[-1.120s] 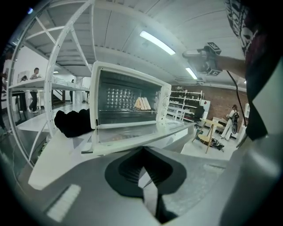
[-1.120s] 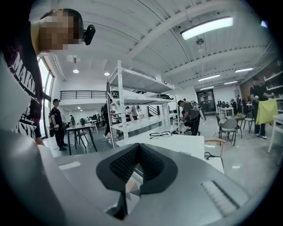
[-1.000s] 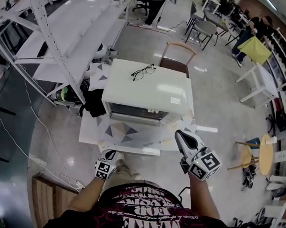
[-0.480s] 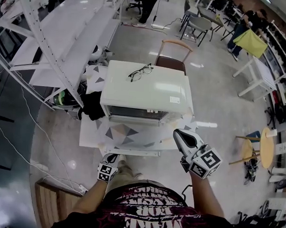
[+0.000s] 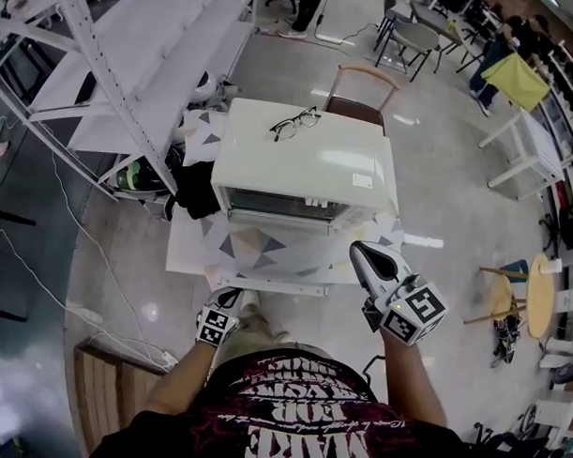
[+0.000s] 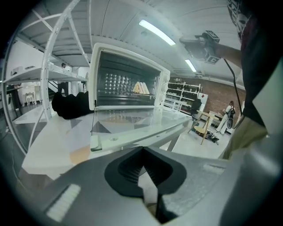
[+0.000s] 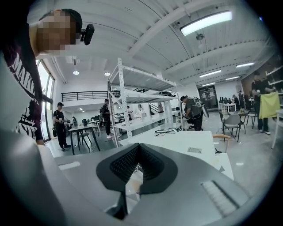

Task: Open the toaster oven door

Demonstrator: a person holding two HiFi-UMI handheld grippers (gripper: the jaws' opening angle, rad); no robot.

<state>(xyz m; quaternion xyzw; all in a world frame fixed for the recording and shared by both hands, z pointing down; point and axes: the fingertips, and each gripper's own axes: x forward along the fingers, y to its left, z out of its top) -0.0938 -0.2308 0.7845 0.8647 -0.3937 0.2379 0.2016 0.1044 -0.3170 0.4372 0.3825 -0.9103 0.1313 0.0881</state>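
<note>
Barely any change in the last second: both grippers hang at about the same spots, the left gripper [image 5: 228, 298] a touch nearer the bench [image 5: 184, 259]. One oven [image 5: 307, 168] sits on the bench straight ahead of both. Its single glass door [image 5: 267, 256] looks already dropped flat toward the person, long axis left to right, with the handle [image 5: 266, 286] at the near edge. The left is nearer the handle, just short of it; the right gripper [image 5: 361, 251] is higher, over the right front corner. Both pairs of fingers are together, nothing between. One pair of glasses [image 5: 295, 123] lies on top.
</note>
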